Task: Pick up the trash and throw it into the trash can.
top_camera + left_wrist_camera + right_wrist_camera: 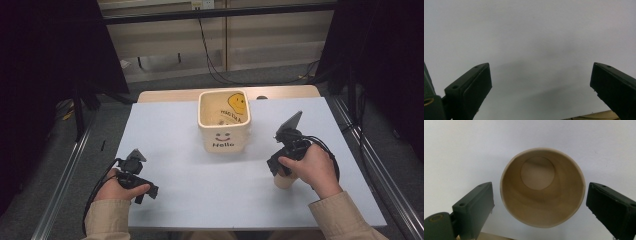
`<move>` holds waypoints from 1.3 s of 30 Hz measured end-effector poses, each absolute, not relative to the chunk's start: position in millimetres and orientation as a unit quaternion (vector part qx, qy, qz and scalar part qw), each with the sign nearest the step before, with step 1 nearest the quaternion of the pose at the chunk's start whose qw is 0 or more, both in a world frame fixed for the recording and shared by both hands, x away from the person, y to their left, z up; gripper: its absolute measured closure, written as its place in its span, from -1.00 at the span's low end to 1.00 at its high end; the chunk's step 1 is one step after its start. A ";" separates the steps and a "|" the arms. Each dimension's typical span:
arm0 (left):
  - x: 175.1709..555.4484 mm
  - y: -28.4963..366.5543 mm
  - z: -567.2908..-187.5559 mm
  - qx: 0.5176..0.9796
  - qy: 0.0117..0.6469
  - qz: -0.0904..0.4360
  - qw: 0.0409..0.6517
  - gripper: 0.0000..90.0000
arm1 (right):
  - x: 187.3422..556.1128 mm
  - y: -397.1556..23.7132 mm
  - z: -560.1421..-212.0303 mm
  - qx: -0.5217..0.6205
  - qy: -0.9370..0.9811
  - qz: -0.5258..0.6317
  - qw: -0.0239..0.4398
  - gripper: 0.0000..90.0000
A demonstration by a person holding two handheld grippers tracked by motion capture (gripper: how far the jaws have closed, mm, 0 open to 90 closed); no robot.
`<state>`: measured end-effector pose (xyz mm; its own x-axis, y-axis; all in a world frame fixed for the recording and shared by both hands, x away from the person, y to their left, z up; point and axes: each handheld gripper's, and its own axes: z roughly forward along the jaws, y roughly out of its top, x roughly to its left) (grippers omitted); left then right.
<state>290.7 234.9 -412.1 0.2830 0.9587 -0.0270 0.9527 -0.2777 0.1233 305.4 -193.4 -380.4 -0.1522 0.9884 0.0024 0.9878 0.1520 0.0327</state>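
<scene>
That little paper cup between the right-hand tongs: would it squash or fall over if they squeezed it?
Probably easy to squash: the paper cup looks thin-walled and empty, so a hard squeeze may buckle its rim. It is likely very light, and a nudge from one jaw of the open right gripper might slide or tip it. Tipped, its round, tapered body would likely roll in a curve.

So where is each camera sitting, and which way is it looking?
High view: sits above the person's side, looks forward and down on the table and the cream bin; both forearms, the left gripper and the right gripper show.
Left gripper view: rides the left gripper, looks down at bare table; its black jaws stand wide apart.
Right gripper view: rides the right gripper, looks straight down into a paper cup between its open jaws.
Shared: the high and right gripper views both show the cup.
</scene>
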 end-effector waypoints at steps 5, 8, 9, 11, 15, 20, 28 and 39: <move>291.6 235.9 -412.2 0.803 0.594 0.023 0.051 -0.92 | 305.4 -194.6 -381.7 0.652 0.758 0.011 0.012 -0.83; 291.6 234.9 -413.2 0.803 0.593 0.025 0.053 -0.92 | 304.8 -194.7 -382.5 0.653 0.757 0.010 0.009 -0.82; 291.7 234.7 -413.0 0.803 0.593 0.024 0.052 -0.92 | 304.9 -195.0 -383.5 0.650 0.759 0.011 0.011 -0.82; 291.4 234.6 -413.3 0.804 0.592 0.025 0.052 -0.92 | 304.9 -194.6 -384.5 0.649 0.760 0.009 0.011 -0.81; 291.3 235.2 -412.5 0.802 0.595 0.023 0.053 -0.92 | 305.8 -191.1 -387.1 0.649 0.760 0.005 0.010 -0.78; 291.3 235.6 -412.3 0.799 0.598 0.023 0.054 -0.92 | 308.4 -188.6 -389.9 0.643 0.765 -0.004 0.018 -0.63; 291.5 235.8 -412.1 0.801 0.596 0.022 0.052 -0.92 | 311.1 -194.9 -383.3 0.645 0.764 0.004 0.010 -0.57; 291.4 235.6 -411.7 0.802 0.594 0.019 0.055 -0.92 | 319.8 -192.8 -343.7 0.635 0.772 0.011 0.002 -0.56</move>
